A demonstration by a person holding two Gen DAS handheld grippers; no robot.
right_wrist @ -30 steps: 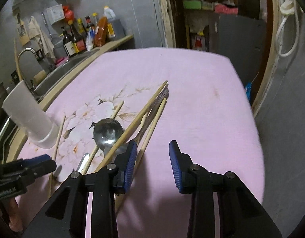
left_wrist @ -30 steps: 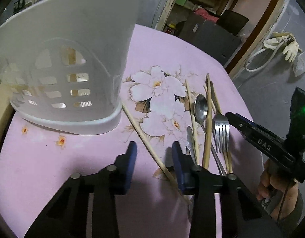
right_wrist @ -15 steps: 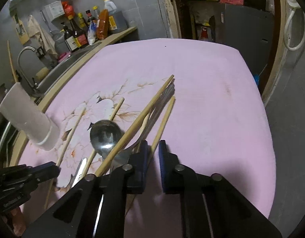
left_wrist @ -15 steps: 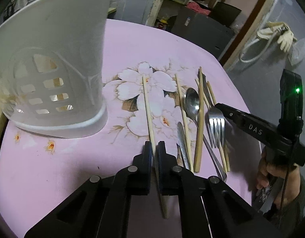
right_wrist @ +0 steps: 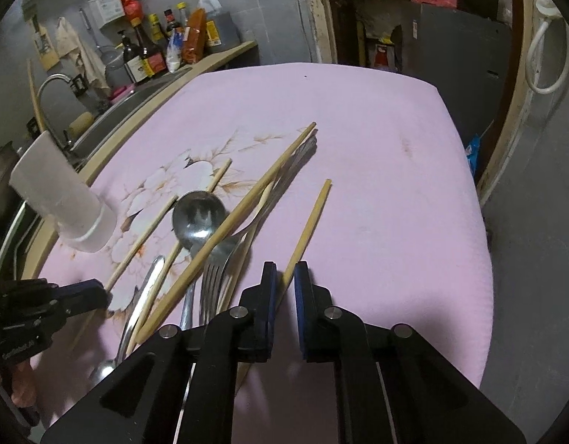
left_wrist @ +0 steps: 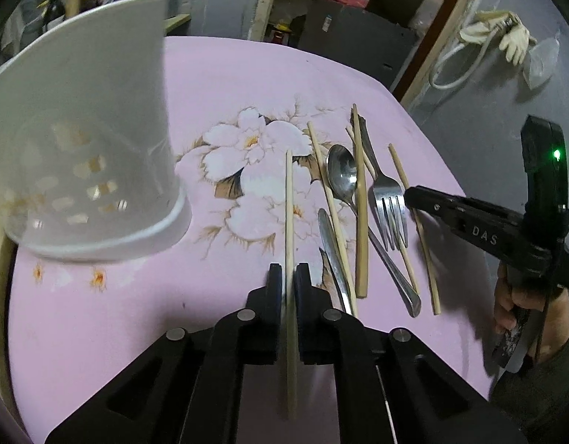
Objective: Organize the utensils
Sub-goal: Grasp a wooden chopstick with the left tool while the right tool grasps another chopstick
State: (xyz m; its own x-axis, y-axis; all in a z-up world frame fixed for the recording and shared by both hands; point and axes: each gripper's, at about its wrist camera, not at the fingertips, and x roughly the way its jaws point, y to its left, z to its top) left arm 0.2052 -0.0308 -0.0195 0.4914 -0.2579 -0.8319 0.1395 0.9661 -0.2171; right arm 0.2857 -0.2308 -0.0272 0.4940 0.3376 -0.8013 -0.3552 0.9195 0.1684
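White utensil holder (left_wrist: 88, 170) stands at far left on the pink floral cloth (left_wrist: 218, 81). Left gripper (left_wrist: 289, 277) is clamped on a single chopstick (left_wrist: 289, 199). Beside it lie a knife (left_wrist: 330, 248), spoon (left_wrist: 342, 174), fork (left_wrist: 388, 199) and further chopsticks. At right, right gripper (right_wrist: 284, 285) pinches another chopstick (right_wrist: 312, 218).
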